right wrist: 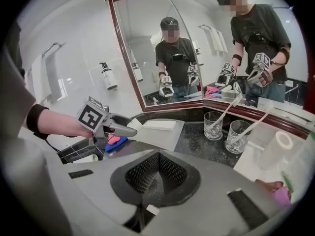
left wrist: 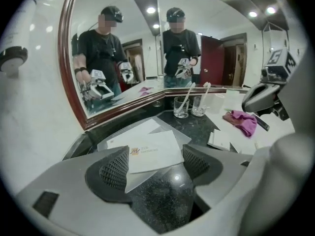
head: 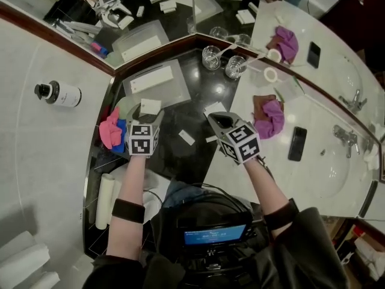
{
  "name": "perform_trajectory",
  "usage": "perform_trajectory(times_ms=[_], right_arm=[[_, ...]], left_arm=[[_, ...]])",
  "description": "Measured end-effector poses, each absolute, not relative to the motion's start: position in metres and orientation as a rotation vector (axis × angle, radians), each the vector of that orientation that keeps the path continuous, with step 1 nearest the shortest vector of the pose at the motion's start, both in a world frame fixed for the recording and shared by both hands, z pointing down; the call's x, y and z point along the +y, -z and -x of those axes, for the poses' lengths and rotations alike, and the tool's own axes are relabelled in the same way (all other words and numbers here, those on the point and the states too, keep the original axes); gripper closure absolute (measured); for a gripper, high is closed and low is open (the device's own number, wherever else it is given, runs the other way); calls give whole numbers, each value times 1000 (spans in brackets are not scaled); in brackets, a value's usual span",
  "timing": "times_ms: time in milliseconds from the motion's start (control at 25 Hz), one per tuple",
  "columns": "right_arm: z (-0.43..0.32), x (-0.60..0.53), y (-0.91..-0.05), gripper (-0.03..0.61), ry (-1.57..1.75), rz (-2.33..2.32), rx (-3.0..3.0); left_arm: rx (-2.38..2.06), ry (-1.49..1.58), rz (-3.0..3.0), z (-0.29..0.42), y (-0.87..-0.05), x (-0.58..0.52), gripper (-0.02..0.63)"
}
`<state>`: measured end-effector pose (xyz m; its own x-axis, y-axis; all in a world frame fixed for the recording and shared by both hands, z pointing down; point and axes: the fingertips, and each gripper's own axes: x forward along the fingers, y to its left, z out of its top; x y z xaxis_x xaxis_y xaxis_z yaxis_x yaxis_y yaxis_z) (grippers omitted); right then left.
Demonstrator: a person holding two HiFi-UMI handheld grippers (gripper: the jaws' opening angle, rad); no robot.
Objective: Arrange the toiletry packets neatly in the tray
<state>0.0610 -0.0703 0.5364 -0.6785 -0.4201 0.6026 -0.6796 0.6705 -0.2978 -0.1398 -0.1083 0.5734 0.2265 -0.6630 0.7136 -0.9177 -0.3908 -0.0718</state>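
glasses [head: 211, 57]: two; tray [head: 181, 93]: one

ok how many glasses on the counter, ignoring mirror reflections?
2. Left glass stands in the mirror corner, past the tray; right glass stands beside it. None seem hidden.

The packet [left wrist: 152, 154] between the gridded, matt black pads [left wrist: 114, 170] of my left gripper [left wrist: 155, 167] looks like smooth matt white paper, above a counter [left wrist: 167, 200] of glossy black speckled stone. At twelve o'clock the tray [left wrist: 167, 128] seems frosted plastic. At one o'clock the glasses [left wrist: 181, 107] are clear and shiny.
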Motion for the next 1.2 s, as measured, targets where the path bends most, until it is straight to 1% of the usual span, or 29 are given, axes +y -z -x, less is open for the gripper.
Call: perform_trajectory(times_ms=[440,800,1200], right_arm=[[-71,-29,-542,575,-724,-853,-2374],[-83,-5,-549,575,-747,-882,-2346],[-91,8,-556,575,-763,-911,-2314]], left_arm=[[-1125,-1067,-2357,88,-578,-33,273],[-975,-1118,-2301,83,-617,9,272],[-935,-1131,-2190,89,-660,31,270]])
